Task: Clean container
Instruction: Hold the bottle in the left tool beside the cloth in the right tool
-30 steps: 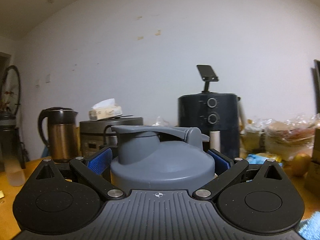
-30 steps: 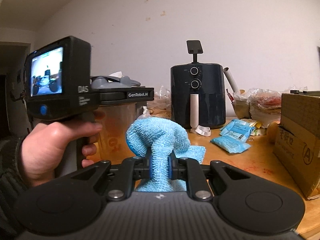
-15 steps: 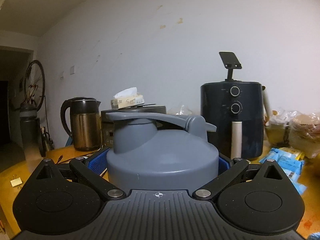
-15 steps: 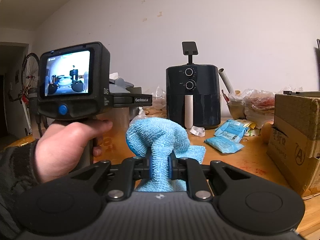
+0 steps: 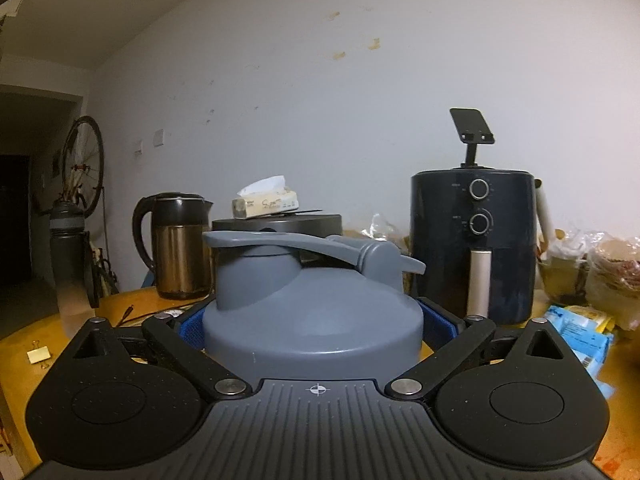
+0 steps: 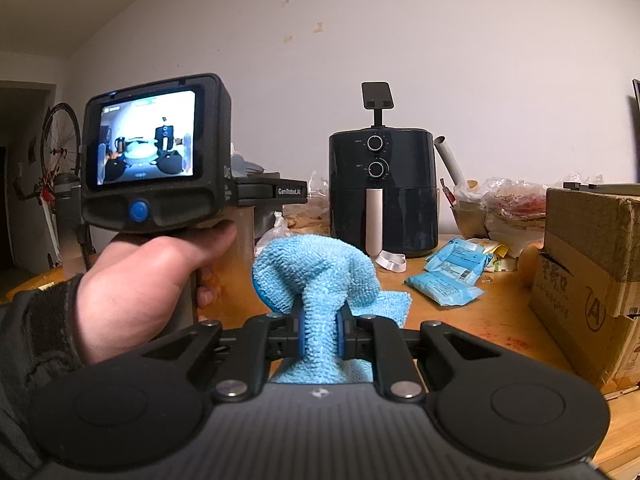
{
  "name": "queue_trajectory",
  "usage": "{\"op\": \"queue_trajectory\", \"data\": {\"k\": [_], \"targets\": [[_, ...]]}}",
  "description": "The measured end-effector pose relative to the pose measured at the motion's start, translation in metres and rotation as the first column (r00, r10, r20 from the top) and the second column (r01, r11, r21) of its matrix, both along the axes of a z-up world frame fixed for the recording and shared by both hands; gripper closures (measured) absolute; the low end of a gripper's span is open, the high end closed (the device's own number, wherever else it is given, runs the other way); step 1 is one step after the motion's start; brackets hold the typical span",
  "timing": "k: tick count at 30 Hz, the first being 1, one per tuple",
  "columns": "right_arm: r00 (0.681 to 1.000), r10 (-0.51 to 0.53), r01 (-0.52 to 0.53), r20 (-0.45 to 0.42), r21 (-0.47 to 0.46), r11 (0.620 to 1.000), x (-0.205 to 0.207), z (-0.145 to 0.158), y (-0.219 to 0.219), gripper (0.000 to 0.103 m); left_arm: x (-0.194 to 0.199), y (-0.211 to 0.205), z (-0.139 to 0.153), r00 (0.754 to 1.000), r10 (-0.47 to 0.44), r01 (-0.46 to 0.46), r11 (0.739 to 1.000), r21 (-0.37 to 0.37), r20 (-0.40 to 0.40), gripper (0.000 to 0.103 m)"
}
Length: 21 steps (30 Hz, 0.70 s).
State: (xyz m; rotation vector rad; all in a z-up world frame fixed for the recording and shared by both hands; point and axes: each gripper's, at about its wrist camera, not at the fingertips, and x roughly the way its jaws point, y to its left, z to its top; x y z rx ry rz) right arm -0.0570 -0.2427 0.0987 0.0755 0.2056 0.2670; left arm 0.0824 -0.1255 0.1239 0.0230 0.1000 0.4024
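Note:
The container has a grey flip-top lid that fills the middle of the left wrist view. My left gripper is shut on it, a blue pad pressed on each side. The right wrist view shows a hand holding that left gripper's handle and lit screen, with the container's cloudy body under it. My right gripper is shut on a light-blue cloth, which bunches above the pads to the right of the container and apart from it.
On the wooden table stand a black air fryer, a kettle, a cooker with a tissue box on top, blue packets and food bags. A cardboard box sits at the right, a dark bottle at the left.
My left gripper has swung left with the container: the air fryer slid right in its view and the doorway came in. Its screen now faces the right wrist camera more. The right gripper stayed put.

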Motion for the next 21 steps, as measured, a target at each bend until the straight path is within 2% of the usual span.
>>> {"op": "queue_trajectory", "data": {"k": [6,12,21], "targets": [[1.000,0.002,-0.002,-0.004,-0.003,1.000,0.001,0.000,0.001,0.094,-0.001,0.005,0.000,1.000,-0.025,0.025,1.000,-0.003,0.003,0.008],[1.000,0.005,-0.005,-0.003,-0.001,1.000,0.001,0.000,0.003,0.094,-0.004,0.014,-0.001,0.993,-0.122,0.122,0.993,0.000,0.000,0.008],[1.000,0.011,-0.011,-0.008,-0.001,1.000,0.002,-0.001,0.007,0.094,-0.010,0.032,-0.003,0.949,-0.314,0.314,0.949,-0.002,0.001,0.008]]}}
